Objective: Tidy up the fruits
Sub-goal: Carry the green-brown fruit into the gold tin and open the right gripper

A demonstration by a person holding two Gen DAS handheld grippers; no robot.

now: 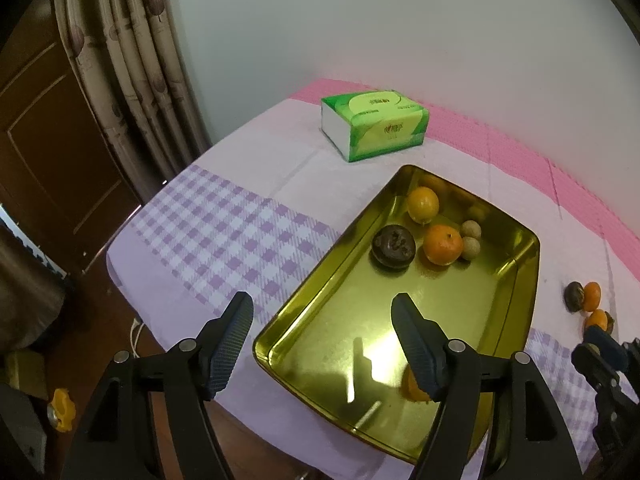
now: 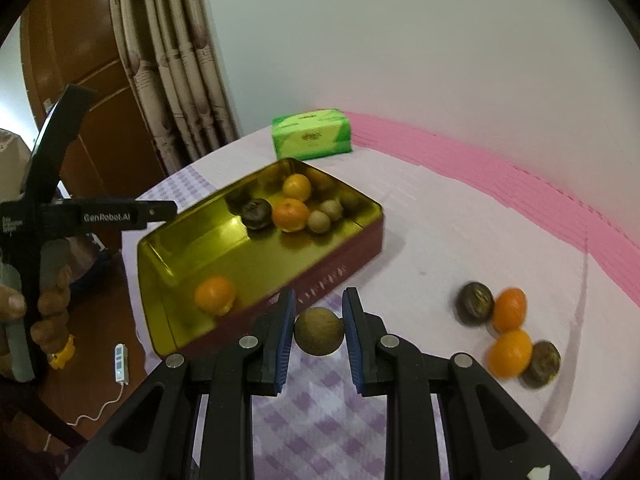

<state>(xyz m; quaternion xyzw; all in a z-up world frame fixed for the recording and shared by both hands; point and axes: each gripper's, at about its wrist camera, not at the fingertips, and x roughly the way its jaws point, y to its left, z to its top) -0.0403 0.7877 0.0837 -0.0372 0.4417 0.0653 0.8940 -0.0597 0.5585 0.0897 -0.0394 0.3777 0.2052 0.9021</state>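
Sorting is well under way: the gold tin (image 2: 168, 264) on the table (image 2: 460, 240) already holds six fruits. A lemon (image 1: 423, 204), a tangerine (image 1: 442, 245), a dark passion fruit (image 1: 393, 246) and two longans (image 1: 471, 238) cluster at its 12 o'clock end, and another tangerine (image 2: 215, 295) sits alone near 7 o'clock. The right gripper (image 2: 319, 332) pinches a brown longan (image 2: 319, 331) between its pads, just outside the tin's near wall. Two tangerines (image 2: 509, 330) and two passion fruits (image 2: 475, 303) wait on the cloth at 3 o'clock. The left gripper (image 1: 322, 346) hangs spread and empty over the tin's near corner. Roughly half remains, I judge.
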